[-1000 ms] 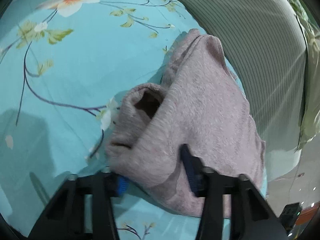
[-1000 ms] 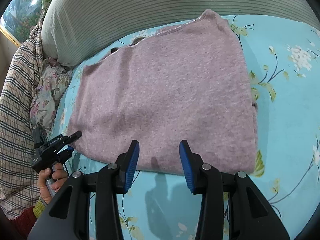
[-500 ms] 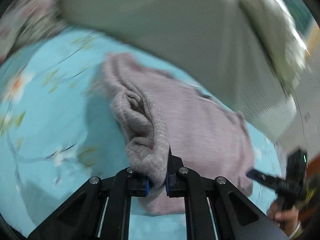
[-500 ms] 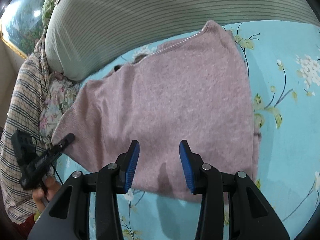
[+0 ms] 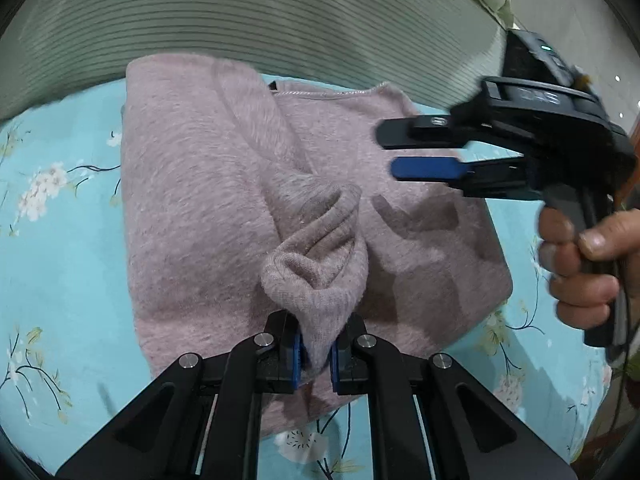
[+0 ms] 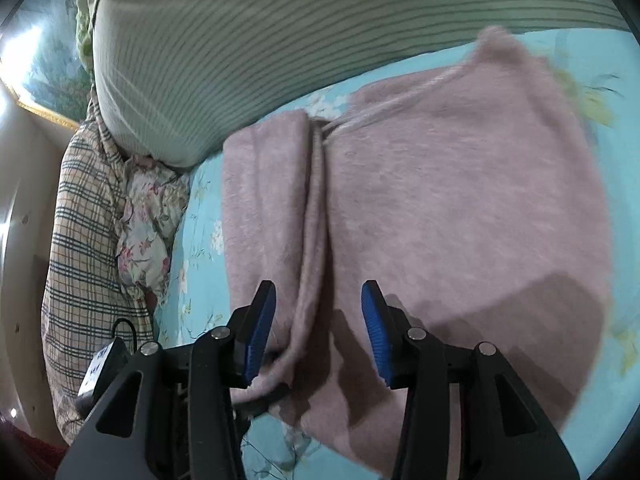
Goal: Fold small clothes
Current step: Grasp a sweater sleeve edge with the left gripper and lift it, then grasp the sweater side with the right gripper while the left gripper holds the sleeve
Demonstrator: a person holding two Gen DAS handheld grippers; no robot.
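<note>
A mauve knit sweater (image 5: 192,200) lies on the turquoise floral bedsheet (image 5: 60,240). My left gripper (image 5: 316,354) is shut on the sweater's sleeve cuff (image 5: 320,280) and holds it over the sweater's body, so the sleeve lies folded across it. My right gripper (image 6: 318,330) is open and empty, low over the sweater (image 6: 460,200), with the folded sleeve (image 6: 272,220) between its fingers. It also shows in the left wrist view (image 5: 424,146), held in a hand at the right.
A large green-striped pillow (image 6: 280,40) lies along the back of the bed. A plaid cloth (image 6: 80,220) and a floral cloth (image 6: 148,208) lie at the left. The bed's edge and floor show at the far right in the left wrist view (image 5: 580,20).
My left gripper shut on the sleeve cuff and carried it over the sweater's body, folding the sleeve inward. My right gripper moved in lower over the sweater, still open.
</note>
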